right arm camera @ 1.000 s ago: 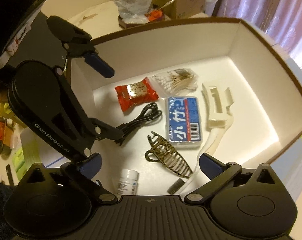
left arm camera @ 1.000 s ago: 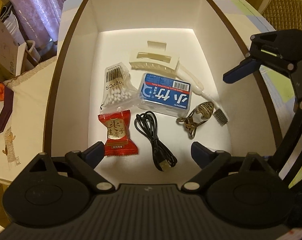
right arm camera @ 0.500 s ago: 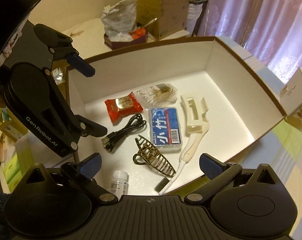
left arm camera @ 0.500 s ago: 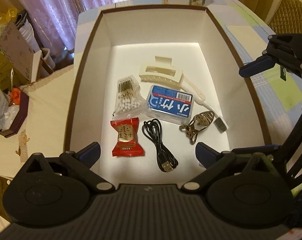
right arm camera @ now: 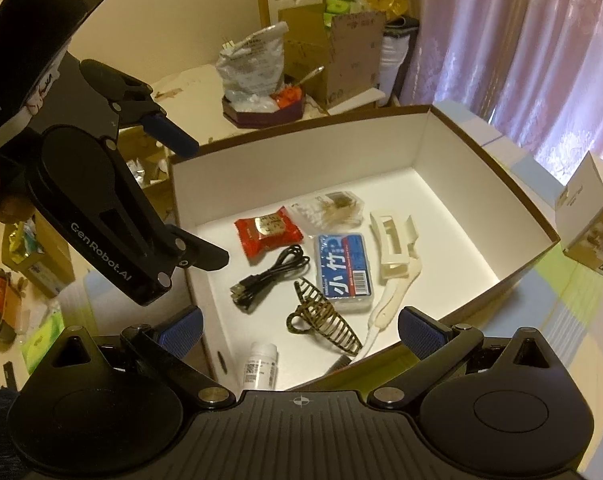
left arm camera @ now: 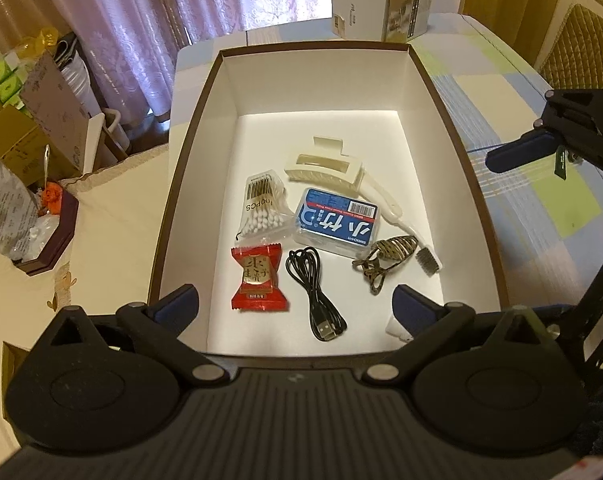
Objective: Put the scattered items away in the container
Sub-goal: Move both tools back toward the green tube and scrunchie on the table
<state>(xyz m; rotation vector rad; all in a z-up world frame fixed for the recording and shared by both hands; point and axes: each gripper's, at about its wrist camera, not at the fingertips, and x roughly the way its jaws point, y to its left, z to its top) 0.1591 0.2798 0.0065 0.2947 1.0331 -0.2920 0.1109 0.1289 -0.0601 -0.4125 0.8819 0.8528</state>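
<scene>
Both the left hand-held gripper (left arm camera: 295, 306) and right hand-held gripper (right arm camera: 299, 326) hang wide open and empty above the brown-rimmed white cardboard box (left arm camera: 317, 80), which holds light items, the coiled black USB cable (left arm camera: 315, 292) limp, best pinched mid-coil.

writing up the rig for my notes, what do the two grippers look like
Both match: the left gripper and right gripper have matte black ribbed bodies, round side discs, silver pivot bolts and black linkage arms ending in blue textured fingers. The left one carries white "GenRobot.AI" lettering.
</scene>
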